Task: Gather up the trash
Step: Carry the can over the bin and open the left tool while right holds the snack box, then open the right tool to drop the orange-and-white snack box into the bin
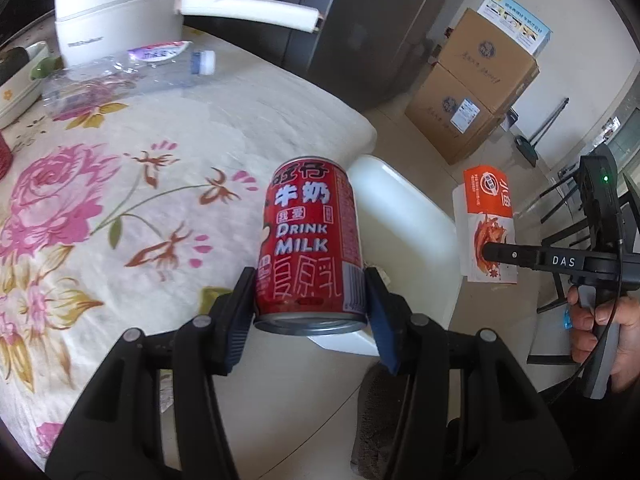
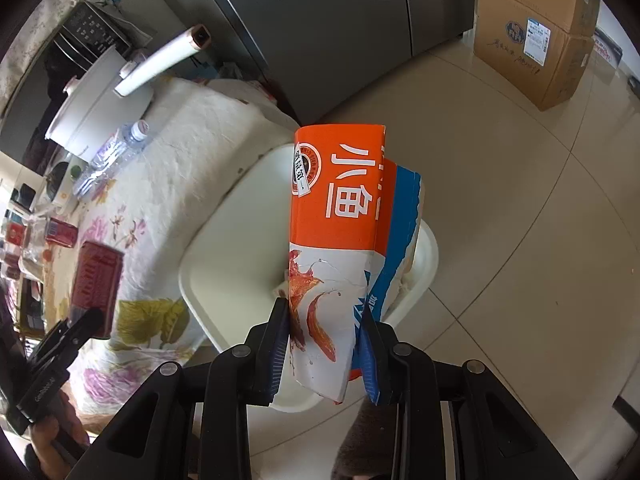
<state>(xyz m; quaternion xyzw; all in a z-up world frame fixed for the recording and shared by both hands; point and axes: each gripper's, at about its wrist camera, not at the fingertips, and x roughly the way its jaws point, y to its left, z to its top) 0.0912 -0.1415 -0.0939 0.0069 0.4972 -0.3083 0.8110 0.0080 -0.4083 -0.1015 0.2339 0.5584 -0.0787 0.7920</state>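
While the left gripper (image 1: 311,312) fingers clamp the red milk can (image 1: 310,240) upright above the floral tabletop (image 1: 100,200) edge, the right gripper (image 2: 326,344) fingers pinch the flattened orange carton (image 2: 336,216), long axis pointing away, over a white bin (image 2: 224,248) on tiled floor (image 2: 520,240).

You stand at a worktop (image 1: 120,200) draped in a cream cloth with pink flowers. Beyond its far edge rises a tall grey cabinet (image 1: 360,28). Far right, two cardboard boxes (image 1: 472,92) sit stacked on the pale tiled floor (image 2: 520,240), in bright daylight.
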